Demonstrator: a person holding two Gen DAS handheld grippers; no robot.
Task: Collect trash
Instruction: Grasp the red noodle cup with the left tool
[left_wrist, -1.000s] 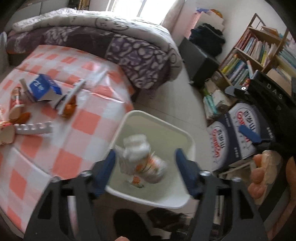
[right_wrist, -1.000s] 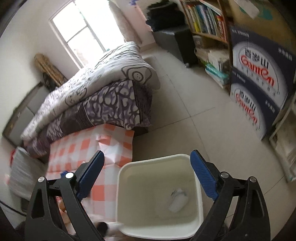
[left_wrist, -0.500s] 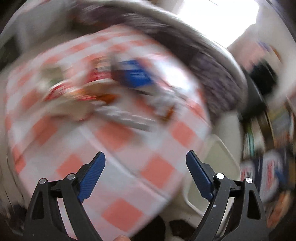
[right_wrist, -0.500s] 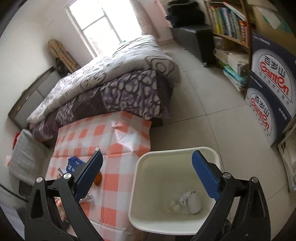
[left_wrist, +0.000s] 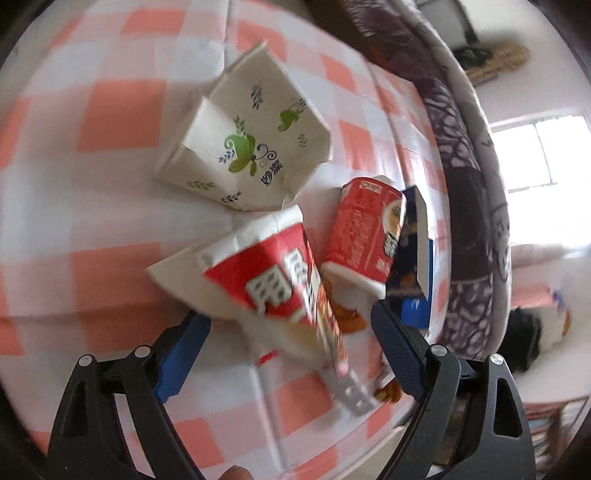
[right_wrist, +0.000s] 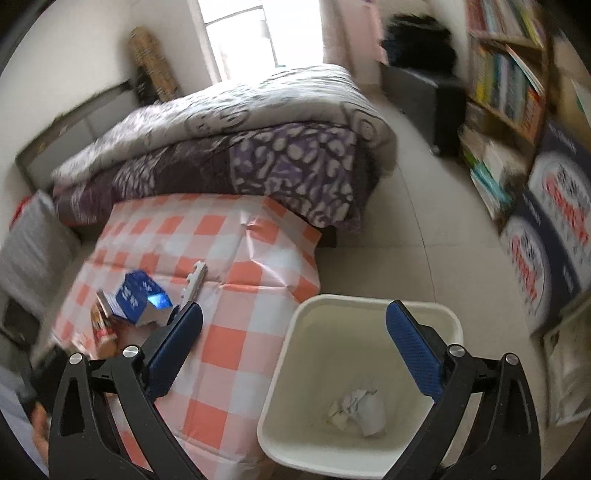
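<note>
My left gripper (left_wrist: 290, 349) is open, its jaws on either side of a crushed red and white paper cup (left_wrist: 269, 284) lying on the checked tablecloth (left_wrist: 92, 229). Past it lie a flattened white cup with green leaf print (left_wrist: 247, 136), a red cup (left_wrist: 360, 232), a blue carton (left_wrist: 412, 254) and a white plastic strip (left_wrist: 351, 391). My right gripper (right_wrist: 293, 347) is open and empty above the white bin (right_wrist: 291, 373), which holds crumpled white trash (right_wrist: 356, 406). The blue carton (right_wrist: 138, 297) and white strip (right_wrist: 194, 282) also show in the right wrist view.
A bed with a purple and grey quilt (right_wrist: 240, 144) stands behind the table. Bookshelves (right_wrist: 506, 88) and stacked printed boxes (right_wrist: 550, 236) line the right wall. Tiled floor (right_wrist: 417, 206) lies between bed, bin and shelves.
My left gripper has swung from above the bin, where the cup it dropped now lies, over to the table's trash pile. The right gripper has drifted slightly, staying open.
</note>
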